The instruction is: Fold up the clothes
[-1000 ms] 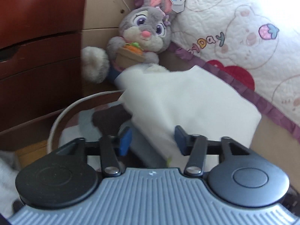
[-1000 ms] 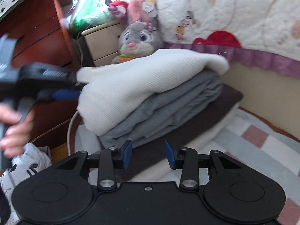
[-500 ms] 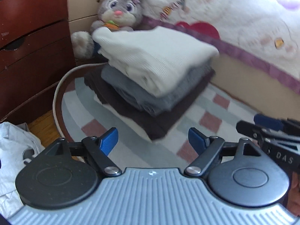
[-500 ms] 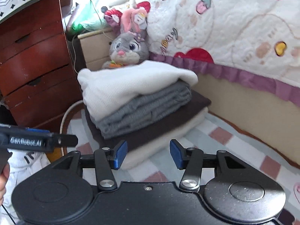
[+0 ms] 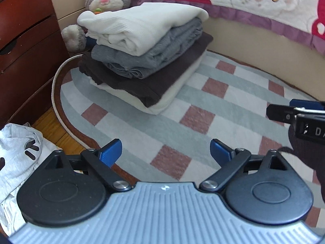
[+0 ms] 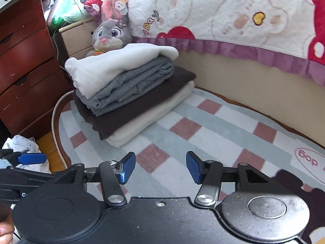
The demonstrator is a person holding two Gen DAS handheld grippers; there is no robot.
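A stack of folded clothes sits on the checked rug (image 5: pixel 213 109): a white knit (image 5: pixel 140 26) on top, then a grey garment (image 5: pixel 154 55), a dark brown one (image 5: pixel 132 83) and a cream one (image 5: pixel 162 101) at the bottom. The same stack shows in the right wrist view, white knit (image 6: pixel 113 63) uppermost. My left gripper (image 5: pixel 165 152) hovers over the rug in front of the stack, its jaws still opening, with nothing between them. My right gripper (image 6: pixel 160 166) is also back from the stack, jaws opening and empty. A crumpled light grey garment (image 5: pixel 18 152) lies on the floor at the left.
A plush rabbit (image 6: pixel 111 32) leans behind the stack beside a cream nightstand (image 6: pixel 79 38). A red-brown dresser (image 5: pixel 26 40) stands at the left. The bed with a quilted cover (image 6: pixel 233 14) runs along the back. A white cable (image 5: pixel 55 93) curves along the rug's left edge.
Both grippers have pulled back from the stack and opened wider. The left one let go of the white knit, which now lies on top of the stack.
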